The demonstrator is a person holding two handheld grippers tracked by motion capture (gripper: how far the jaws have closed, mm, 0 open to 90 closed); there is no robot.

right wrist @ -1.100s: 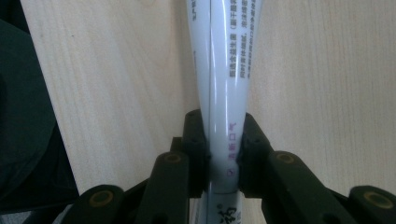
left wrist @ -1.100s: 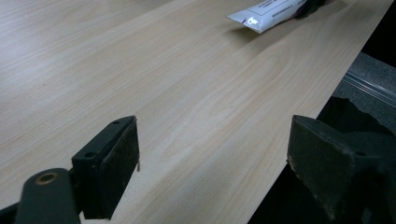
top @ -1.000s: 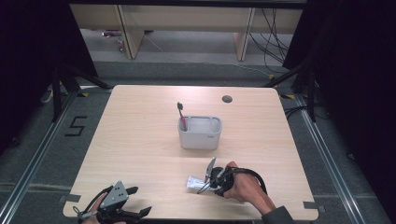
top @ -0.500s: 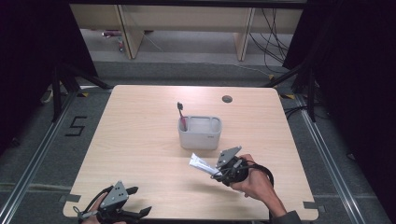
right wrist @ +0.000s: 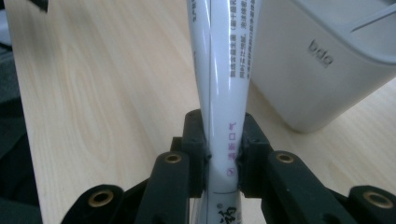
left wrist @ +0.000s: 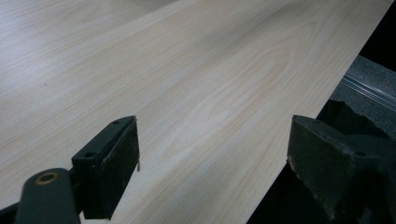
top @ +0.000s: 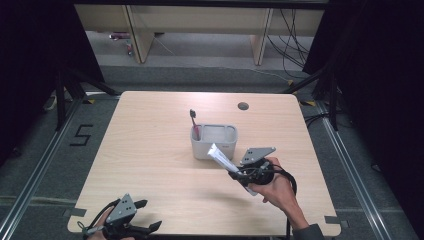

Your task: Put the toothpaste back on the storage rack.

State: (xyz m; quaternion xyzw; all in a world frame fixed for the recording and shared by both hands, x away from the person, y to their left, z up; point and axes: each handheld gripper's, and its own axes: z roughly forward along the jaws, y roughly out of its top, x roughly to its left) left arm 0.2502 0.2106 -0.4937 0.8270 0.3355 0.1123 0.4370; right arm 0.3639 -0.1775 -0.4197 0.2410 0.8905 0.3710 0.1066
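My right gripper (top: 234, 172) is shut on a white toothpaste tube (top: 219, 157), held above the table just in front of a grey holder box (top: 215, 142). In the right gripper view the tube (right wrist: 223, 74) rises between the two jaws (right wrist: 223, 149), with the box (right wrist: 313, 60) close behind it on the right. A dark toothbrush (top: 194, 124) stands upright in the box's left compartment. My left gripper (top: 145, 216) rests at the table's front left corner; its jaws stand wide apart over bare wood (left wrist: 212, 154).
The wooden table (top: 150, 150) has a round cable hole (top: 243, 106) near its far edge. Its front edge (left wrist: 299, 140) runs just under the left gripper's right jaw. Shelving and cables lie on the floor beyond the table.
My right gripper has lifted the toothpaste tube off the table and carried it up and toward the holder box. The left gripper has stayed still.
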